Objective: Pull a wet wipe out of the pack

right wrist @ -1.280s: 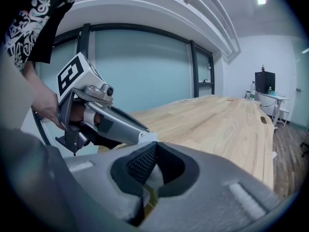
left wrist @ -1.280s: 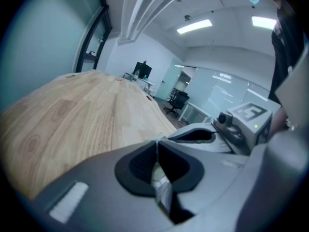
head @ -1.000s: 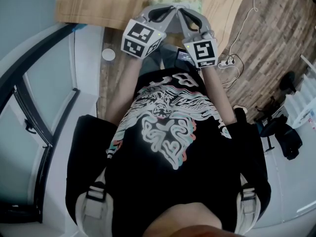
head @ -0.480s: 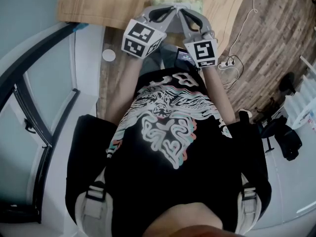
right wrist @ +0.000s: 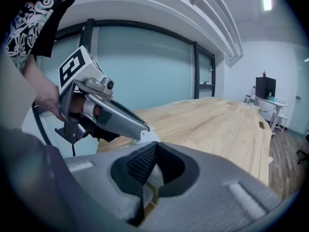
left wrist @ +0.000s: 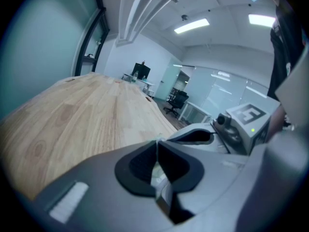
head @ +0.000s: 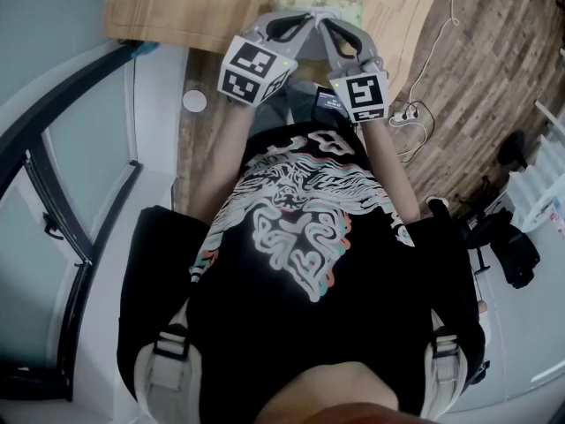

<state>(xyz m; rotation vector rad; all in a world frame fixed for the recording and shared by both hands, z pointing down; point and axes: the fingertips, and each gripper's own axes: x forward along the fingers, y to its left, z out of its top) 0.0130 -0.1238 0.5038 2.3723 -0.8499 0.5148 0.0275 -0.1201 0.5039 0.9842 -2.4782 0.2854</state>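
With jaws pressed together on left gripper and right gripper, tips over the wet wipe pack near edge of surface. Better to open one, pinch only top wipe, press pack down, pull slowly.

Office: glass partition walls, monitor, swivel chair, ceiling strip lights.

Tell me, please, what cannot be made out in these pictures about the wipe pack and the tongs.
The grey left tongs: left gripper view, shut; their own body hides whether a wipe is pinched.
The grey right tongs: right gripper view, the same.
The pale green wet wipe pack: head view, mostly covered by both tongs; its opening is hidden.
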